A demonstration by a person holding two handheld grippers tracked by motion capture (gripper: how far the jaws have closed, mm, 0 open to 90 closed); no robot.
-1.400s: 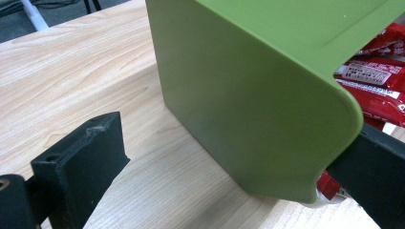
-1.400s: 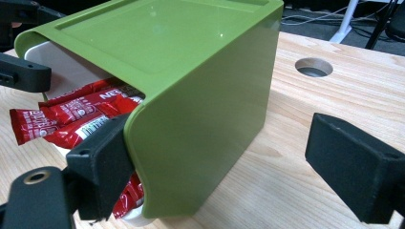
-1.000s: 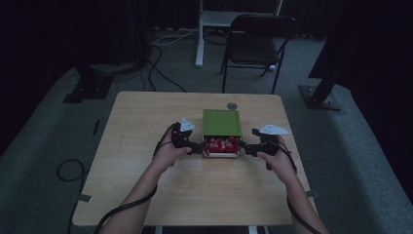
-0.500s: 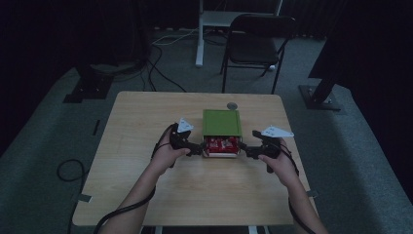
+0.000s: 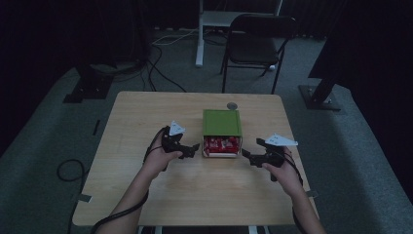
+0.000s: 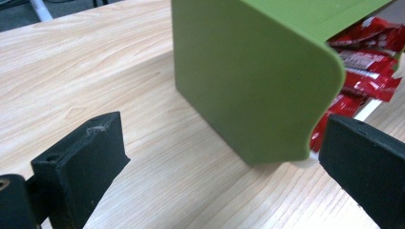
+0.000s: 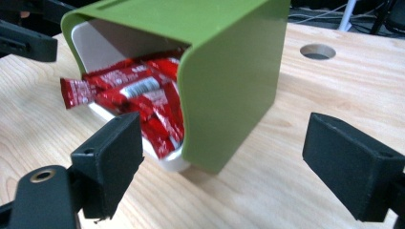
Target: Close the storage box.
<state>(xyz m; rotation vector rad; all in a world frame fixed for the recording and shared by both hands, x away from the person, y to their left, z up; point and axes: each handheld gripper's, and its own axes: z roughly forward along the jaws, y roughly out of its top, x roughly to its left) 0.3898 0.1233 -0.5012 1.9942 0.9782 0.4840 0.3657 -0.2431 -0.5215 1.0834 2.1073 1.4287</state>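
A green box (image 5: 222,123) lies on its side on the counter (image 5: 146,117), between the two hand-held grippers, its open mouth facing the person. A white tray (image 7: 165,162) sits inside it, and red packets (image 7: 138,98) fill the tray and spill toward the mouth. The packets bear white lettering, too blurred to read.

The left hand-held gripper (image 5: 191,148) sits just left of the box mouth, jaws apart and holding nothing; in the left gripper view (image 6: 224,167) the box's rounded corner stands between and beyond its jaws. The right hand-held gripper (image 5: 247,156) sits near the mouth's right corner, jaws apart and empty (image 7: 229,157). Whether either jaw touches the box I cannot tell.

Beyond the box, a round hole (image 5: 232,105) pierces the counter. The box's far end is hidden in both gripper views.
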